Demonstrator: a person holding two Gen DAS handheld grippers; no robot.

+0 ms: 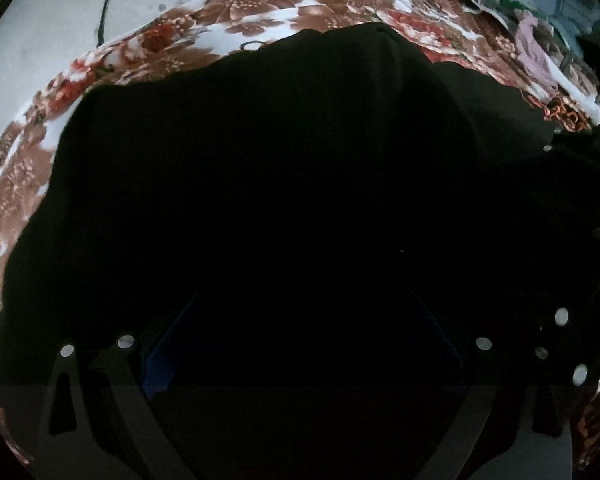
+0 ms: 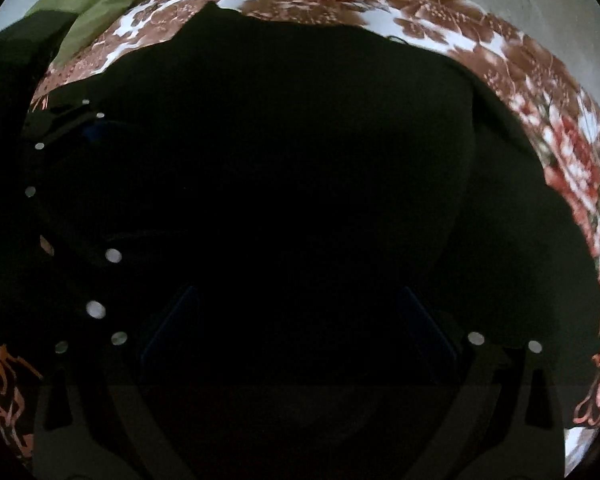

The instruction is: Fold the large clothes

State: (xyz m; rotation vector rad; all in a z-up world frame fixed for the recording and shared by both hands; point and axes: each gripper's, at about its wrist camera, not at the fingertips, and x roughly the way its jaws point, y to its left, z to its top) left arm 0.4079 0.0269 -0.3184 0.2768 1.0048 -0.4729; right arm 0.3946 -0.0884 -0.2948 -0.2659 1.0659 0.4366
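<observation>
A large black garment [image 1: 280,168] lies spread on a floral red, brown and white bedsheet [image 1: 260,12]. It fills most of the left wrist view and most of the right wrist view [image 2: 300,152]. My left gripper [image 1: 304,320] is low over the black cloth; its blue-padded fingers [image 1: 160,356] stand wide apart. My right gripper [image 2: 300,316] is also close over the cloth, with its fingers [image 2: 168,328] apart. The dark cloth hides the fingertips, and nothing shows clamped between them. The other gripper shows at the right edge of the left view [image 1: 572,344] and at the left edge of the right view [image 2: 80,280].
The floral sheet [image 2: 540,92] runs around the garment's far edge. A green cloth [image 2: 100,4] lies at the far left in the right wrist view. A pile of pale clothes [image 1: 536,52] sits at the far right in the left wrist view. A black cable [image 1: 108,0] hangs on the white wall.
</observation>
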